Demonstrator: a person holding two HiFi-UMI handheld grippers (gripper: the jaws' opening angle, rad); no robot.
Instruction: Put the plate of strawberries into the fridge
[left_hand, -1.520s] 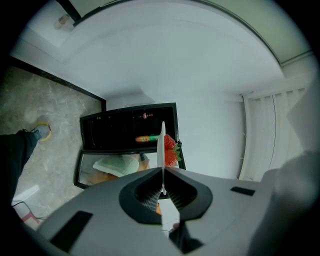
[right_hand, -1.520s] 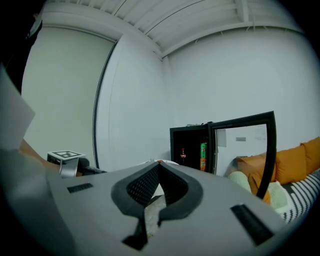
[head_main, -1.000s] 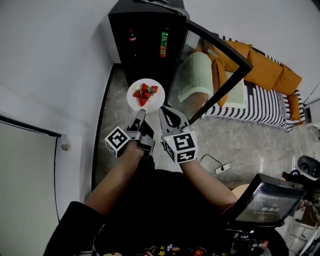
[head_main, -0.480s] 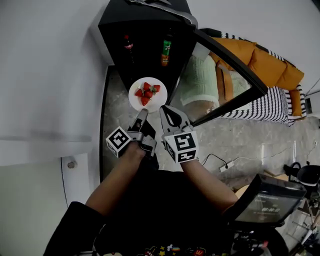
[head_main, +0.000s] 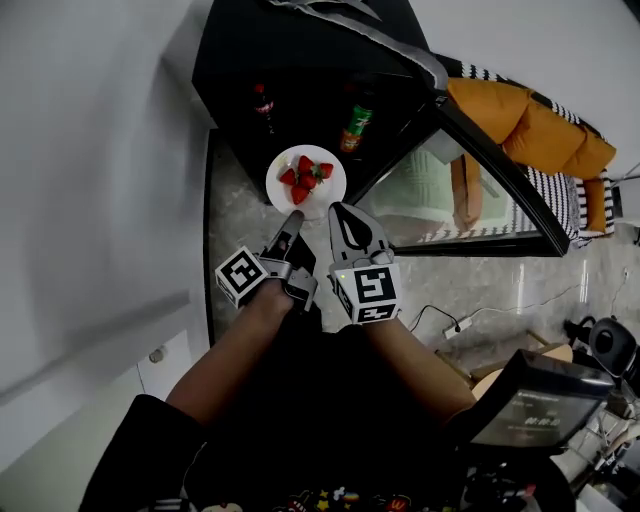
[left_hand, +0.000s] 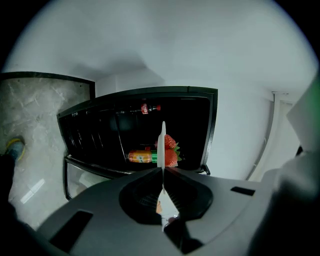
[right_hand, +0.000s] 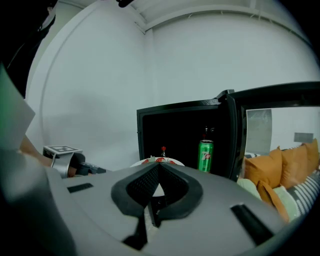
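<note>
1. While the left gripper (head_main: 291, 222) pinches its rim, the round, glossy white plate (head_main: 322, 197) of strawberries (head_main: 305, 178) lies level, upper centre, before the black fridge (head_main: 300, 80).
2. Jaws of the right gripper (head_main: 338, 212) are together, empty, beside that rim.

Red strawberries (head_main: 305, 178) are shown on a white plate (head_main: 326, 196). The fridge (head_main: 300, 50) is black, the can (head_main: 354, 128) green, the cushions (head_main: 505, 115) orange, the floor (head_main: 235, 235) grey-marbled.

Strawberry plate (head_main: 286, 196) before open fridge (head_main: 305, 70)
</note>
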